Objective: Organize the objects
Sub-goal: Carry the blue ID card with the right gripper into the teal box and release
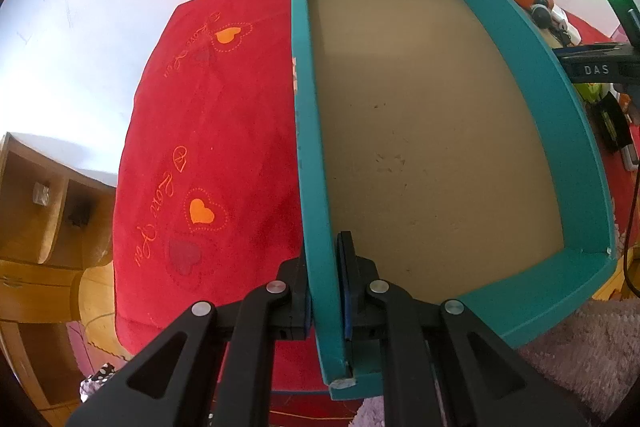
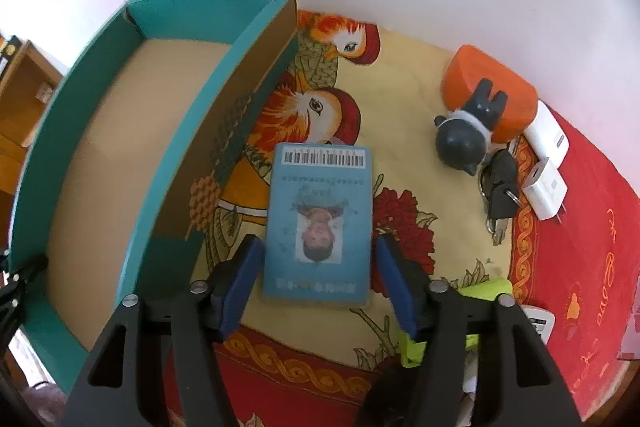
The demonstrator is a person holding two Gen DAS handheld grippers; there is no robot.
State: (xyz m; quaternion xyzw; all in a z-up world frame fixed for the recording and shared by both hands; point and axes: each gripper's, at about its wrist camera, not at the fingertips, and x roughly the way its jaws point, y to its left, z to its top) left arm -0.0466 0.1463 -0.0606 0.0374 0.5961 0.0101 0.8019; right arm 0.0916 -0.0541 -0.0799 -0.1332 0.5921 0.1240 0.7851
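Nearest the right wrist camera, the right gripper (image 2: 318,277) points steeply down with its blue-padded jaws part open, one either side of a flat pale-blue plastic ID card (image 2: 318,223) bearing a barcode and a photograph. The pads stand just beside the card's long edges and do not press on it, so nothing is held yet. The card lies flat on a patterned cloth with printed birds and flowers (image 2: 432,171).

The left gripper (image 1: 323,301) is clamped shut on the near side wall of a shallow teal cardboard box with a bare brown floor (image 1: 432,155), which is empty. The box rests on a red blanket with orange hearts (image 1: 212,131), touching the cloth just beside the card.

Farther off, well apart from the card, lie a dark grey toy figure (image 2: 464,139), an orange rounded case (image 2: 488,87), black-headed keys (image 2: 500,187) and white chargers (image 2: 544,187).

Risks, as judged:
- The card is thin and flat; jaws closing on its edges may skid over it or bow it and lose it.
- Pads dragging on the soft cloth could bunch it and shift the card.
- A one-wall grip may tilt or tear the box if lifted.
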